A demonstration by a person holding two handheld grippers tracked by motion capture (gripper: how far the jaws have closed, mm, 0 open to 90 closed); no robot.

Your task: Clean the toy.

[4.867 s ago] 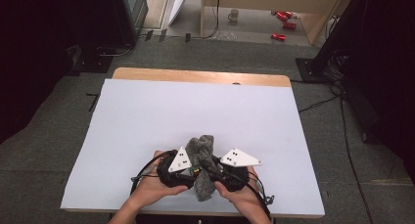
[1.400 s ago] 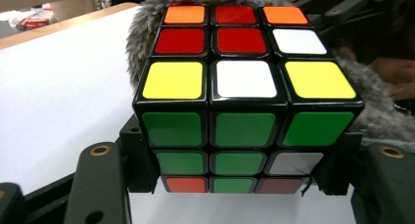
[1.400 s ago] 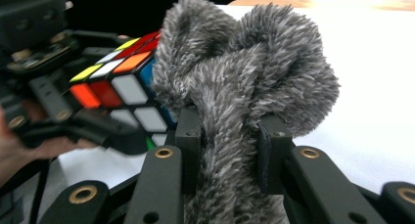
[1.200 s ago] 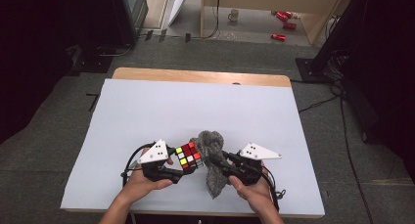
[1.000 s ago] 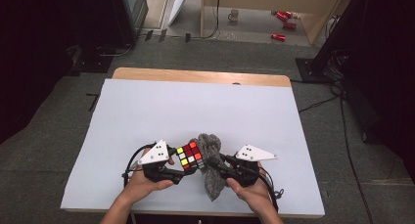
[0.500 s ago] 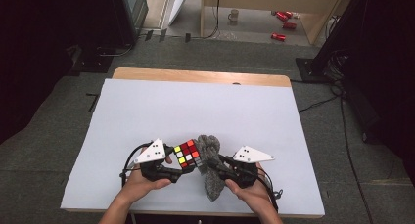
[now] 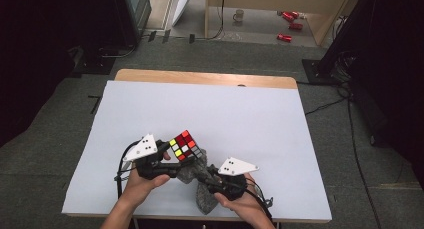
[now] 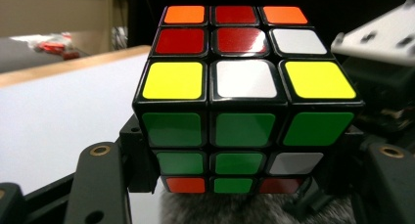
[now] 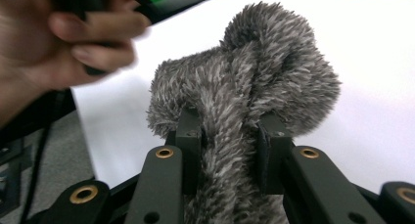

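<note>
I held a gripper in each hand at the near edge of the white table sheet [image 7: 240,109], and I place everything here against the Rubik's cube [image 7: 184,145].

My left gripper [image 7: 167,156] had its jaws pressed against the two sides of the Rubik's cube [image 8: 247,94], pinching it low on its body. The cube was tilted, its top face showing red, orange, yellow and white stickers, and the face toward the gripper's camera mostly green. My left hand [image 7: 142,181] gripped the handle just behind and left of the cube.

Directly under the cube and touching its lower edge lay the grey fuzzy cloth [image 7: 200,186], which trailed from beneath the cube toward the near table edge. My right gripper [image 7: 202,176], to the right of and nearer than the cube, had its jaws closed on a bunched fold of that cloth [image 9: 254,97]; the fur bulged out above the pads and hung down between them. My right hand [image 7: 240,199] sat behind it, further right of the cube.

Whether the cube rested on the cloth or was lifted clear of the sheet I could not tell.
</note>
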